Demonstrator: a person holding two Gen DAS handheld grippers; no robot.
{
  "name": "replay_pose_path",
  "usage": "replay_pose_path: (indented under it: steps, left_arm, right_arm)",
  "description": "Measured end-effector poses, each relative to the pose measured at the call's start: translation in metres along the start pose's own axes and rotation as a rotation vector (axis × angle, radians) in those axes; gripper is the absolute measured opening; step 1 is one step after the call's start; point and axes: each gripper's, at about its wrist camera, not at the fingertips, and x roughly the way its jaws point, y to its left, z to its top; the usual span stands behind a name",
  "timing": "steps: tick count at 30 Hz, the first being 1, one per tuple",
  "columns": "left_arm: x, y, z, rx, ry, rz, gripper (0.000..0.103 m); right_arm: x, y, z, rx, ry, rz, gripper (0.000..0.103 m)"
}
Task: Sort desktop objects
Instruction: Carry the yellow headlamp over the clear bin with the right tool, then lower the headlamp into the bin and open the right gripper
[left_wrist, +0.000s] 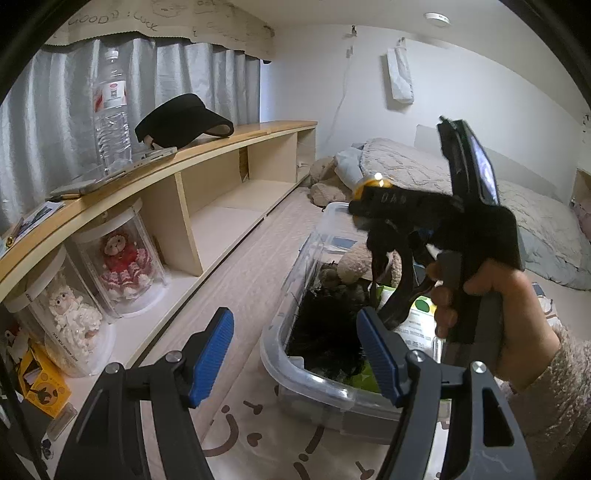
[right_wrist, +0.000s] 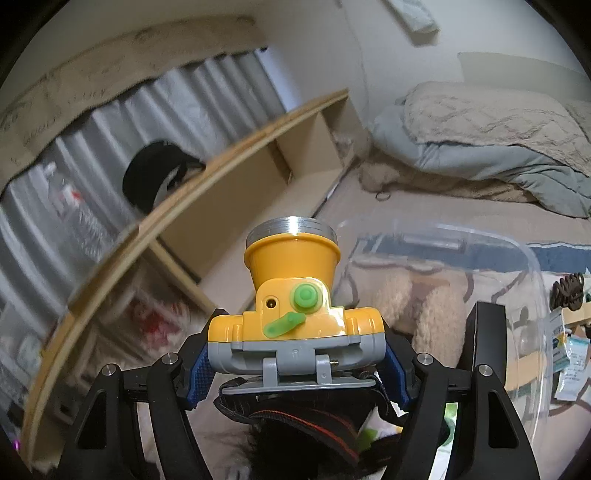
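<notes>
Headlamp (right_wrist: 293, 314), yellow and grey, pinched crosswise in the right gripper (right_wrist: 295, 365), blue pads pressing its two ends, long axis running jaw to jaw, lens barrel pointing forward and away. Elastic strap (right_wrist: 295, 421) dangling below the jaws. Directly beneath and ahead of those jaws: clear storage bin (left_wrist: 280, 354), already crowded with a black fuzzy mass (left_wrist: 325, 325), a plush toy (left_wrist: 356, 264) and packets. Judged the drop target, so mostly a matter of lowering straight down into a free spot. Left gripper (left_wrist: 295, 354) hanging at the bin's near rim, jaws spread with nothing between them, nearer the bin but carrying nothing. Off to the left of both: wooden shelf (left_wrist: 221, 147) bearing a water bottle (left_wrist: 110, 107) and black visor (left_wrist: 183, 120). Bin wall and strap likeliest to snag.
</notes>
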Motion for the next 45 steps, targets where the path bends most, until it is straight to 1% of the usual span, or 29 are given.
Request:
replay_pose_path:
  steps: [3, 5, 8, 11, 14, 15, 17, 19, 20, 22, 23, 24, 26, 28, 30, 32, 33, 34, 36, 38, 39, 42, 43, 45]
  left_arm:
    - [0.000, -0.001, 0.000, 0.002, 0.000, -0.005, 0.069]
    - [-0.001, 0.000, 0.001, -0.001, 0.000, -0.005, 0.069]
    - [-0.001, 0.003, 0.001, -0.012, 0.000, -0.006, 0.069]
    - [0.000, 0.004, 0.001, -0.017, 0.003, -0.006, 0.069]
    - [0.001, 0.004, 0.001, -0.020, 0.009, -0.012, 0.069]
    - [0.002, 0.004, 0.001, -0.020, 0.011, -0.016, 0.069]
    - [0.002, 0.002, 0.001, -0.015, 0.011, -0.017, 0.069]
    - [0.003, 0.001, 0.001, -0.010, 0.012, -0.018, 0.069]
    - [0.003, -0.001, 0.000, -0.004, 0.014, -0.020, 0.069]
    - [0.004, -0.002, 0.000, 0.003, 0.016, -0.019, 0.069]
    - [0.004, -0.003, -0.001, 0.005, 0.016, -0.017, 0.069]
    - [0.004, -0.002, -0.001, 0.006, 0.016, -0.016, 0.069]
    - [0.004, -0.001, -0.001, 0.004, 0.017, -0.016, 0.069]
    - [0.004, 0.000, -0.001, 0.000, 0.019, -0.017, 0.069]
    - [0.004, 0.002, 0.000, -0.005, 0.018, -0.018, 0.069]
    - [0.003, 0.003, 0.001, -0.010, 0.016, -0.019, 0.069]
    - [0.003, 0.003, 0.001, -0.011, 0.016, -0.020, 0.069]
    - [0.003, 0.003, 0.001, -0.011, 0.016, -0.019, 0.069]
    - [0.003, 0.004, 0.001, -0.009, 0.016, -0.020, 0.069]
    - [0.003, 0.003, 0.001, -0.007, 0.017, -0.020, 0.069]
    - [0.002, 0.002, 0.001, -0.005, 0.017, -0.022, 0.069]
    - [0.002, -0.001, 0.002, 0.003, 0.016, -0.026, 0.069]
    - [0.002, -0.003, 0.002, 0.006, 0.016, -0.027, 0.069]
    - [0.002, -0.005, 0.001, 0.016, 0.016, -0.029, 0.069]
  right_arm:
    - [0.004, 0.003, -0.010, -0.025, 0.070, 0.037, 0.074]
    - [0.005, 0.006, -0.016, -0.041, 0.094, 0.032, 0.074]
    - [0.010, 0.000, -0.026, 0.000, 0.149, 0.050, 0.074]
    - [0.017, -0.009, -0.032, 0.042, 0.197, 0.025, 0.074]
    - [0.026, -0.015, -0.037, 0.028, 0.220, -0.038, 0.074]
    - [0.029, -0.016, -0.037, 0.029, 0.228, -0.044, 0.074]
    - [0.038, -0.022, -0.038, 0.073, 0.264, -0.005, 0.074]
    - [0.043, -0.020, -0.038, 0.071, 0.282, 0.002, 0.076]
    - [0.044, -0.019, -0.037, 0.063, 0.283, -0.009, 0.078]
    - [0.040, -0.017, -0.032, 0.057, 0.250, 0.002, 0.093]
    - [0.034, -0.014, -0.028, 0.046, 0.212, 0.000, 0.097]
    - [0.030, -0.014, -0.026, 0.037, 0.193, -0.010, 0.099]
    - [0.016, -0.008, -0.019, -0.011, 0.141, -0.045, 0.099]
    - [0.006, -0.005, -0.017, -0.070, 0.118, -0.079, 0.098]
    - [0.002, -0.003, -0.017, -0.142, 0.132, -0.087, 0.098]
    - [-0.004, -0.003, -0.021, -0.190, 0.127, -0.113, 0.080]
    - [-0.005, -0.005, -0.022, -0.201, 0.138, -0.113, 0.065]
    - [-0.006, -0.008, -0.024, -0.199, 0.149, -0.106, 0.054]
    - [-0.006, -0.014, -0.026, -0.179, 0.172, -0.078, 0.047]
    - [-0.005, -0.014, -0.027, -0.182, 0.178, -0.068, 0.041]
    - [-0.003, -0.014, -0.028, -0.186, 0.188, -0.063, 0.037]
    - [0.009, -0.010, -0.027, -0.168, 0.223, -0.037, 0.032]
    - [0.016, -0.008, -0.026, -0.158, 0.243, -0.020, 0.028]
    - [0.031, -0.008, -0.025, -0.128, 0.295, 0.016, 0.027]
